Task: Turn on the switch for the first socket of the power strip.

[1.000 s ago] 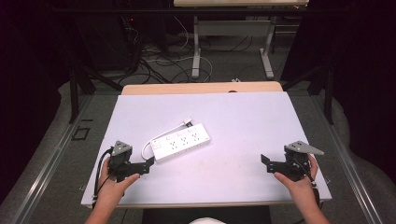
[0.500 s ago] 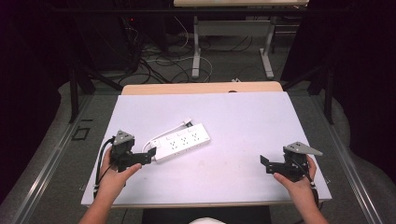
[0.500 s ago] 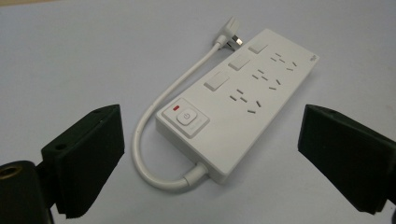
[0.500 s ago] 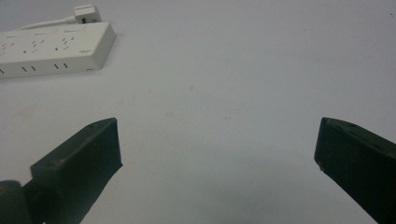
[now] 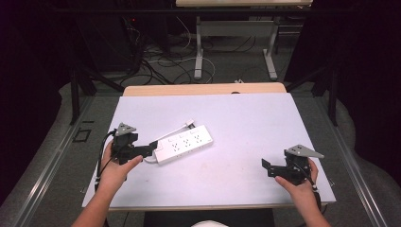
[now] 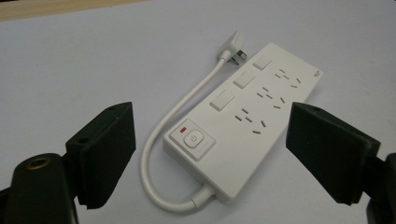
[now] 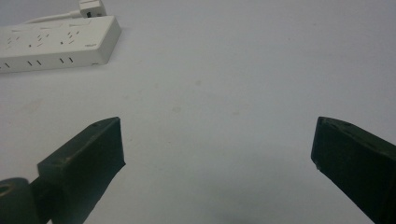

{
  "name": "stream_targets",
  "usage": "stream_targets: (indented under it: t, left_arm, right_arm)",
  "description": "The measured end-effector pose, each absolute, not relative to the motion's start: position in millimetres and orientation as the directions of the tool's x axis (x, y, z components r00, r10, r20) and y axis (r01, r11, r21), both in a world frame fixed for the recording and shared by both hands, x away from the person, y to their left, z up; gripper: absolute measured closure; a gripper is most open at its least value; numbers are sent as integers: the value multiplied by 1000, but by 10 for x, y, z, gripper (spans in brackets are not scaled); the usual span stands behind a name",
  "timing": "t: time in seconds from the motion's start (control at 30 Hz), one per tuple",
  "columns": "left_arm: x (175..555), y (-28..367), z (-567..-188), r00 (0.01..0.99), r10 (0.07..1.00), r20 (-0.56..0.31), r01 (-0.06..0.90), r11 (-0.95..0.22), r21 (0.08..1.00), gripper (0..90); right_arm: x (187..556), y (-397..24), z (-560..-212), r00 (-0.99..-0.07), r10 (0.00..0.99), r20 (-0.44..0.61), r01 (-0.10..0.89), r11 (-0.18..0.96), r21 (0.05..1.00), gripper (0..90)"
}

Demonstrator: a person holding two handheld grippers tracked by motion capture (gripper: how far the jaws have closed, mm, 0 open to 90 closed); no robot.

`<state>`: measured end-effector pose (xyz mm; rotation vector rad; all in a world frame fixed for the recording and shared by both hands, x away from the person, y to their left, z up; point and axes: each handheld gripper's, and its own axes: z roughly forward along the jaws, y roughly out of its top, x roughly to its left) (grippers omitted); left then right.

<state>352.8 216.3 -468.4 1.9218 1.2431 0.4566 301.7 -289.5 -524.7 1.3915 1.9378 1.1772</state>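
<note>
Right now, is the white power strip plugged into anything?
No, it is unplugged. The power strip lies flat on the table, and its plug rests loose beside it on its short cord.

Your high view looked forward and down over the whole table (image 5: 236,184) from above your side. Your left gripper view sat close over the power strip (image 6: 252,126), facing along it. Your right gripper view, low and farther off, shared that strip's end.

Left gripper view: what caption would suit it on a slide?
Open hand-held gripper closing in around the switch end of a white power strip on the table.
</note>
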Motion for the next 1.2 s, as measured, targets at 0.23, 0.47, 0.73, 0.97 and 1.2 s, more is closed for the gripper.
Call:
stream_targets:
  t: [0.23,0.47,0.73,0.97,1.2]
  left_arm:
    - [3638,2101,-4648,460,883,-93,596,-230,769,168]
    - [3744,2031,-4623,482,873,-72,602,-270,751,208]
    - [3864,1956,-4615,501,865,-36,610,-324,723,275]
    - [3978,1894,-4642,512,858,-34,621,-343,705,300]
    - [4085,1791,-4662,512,857,-55,661,-353,662,337]
  right_arm:
    - [3019,-2892,-5260,-374,921,107,517,112,849,27]
    - [3020,-2891,-5264,-375,921,108,520,113,847,34]
    - [3028,-2892,-5279,-376,920,113,523,110,845,41]
    - [3038,-2897,-5293,-381,917,117,527,111,843,49]
    - [3045,-2893,-5308,-385,914,126,538,111,835,59]
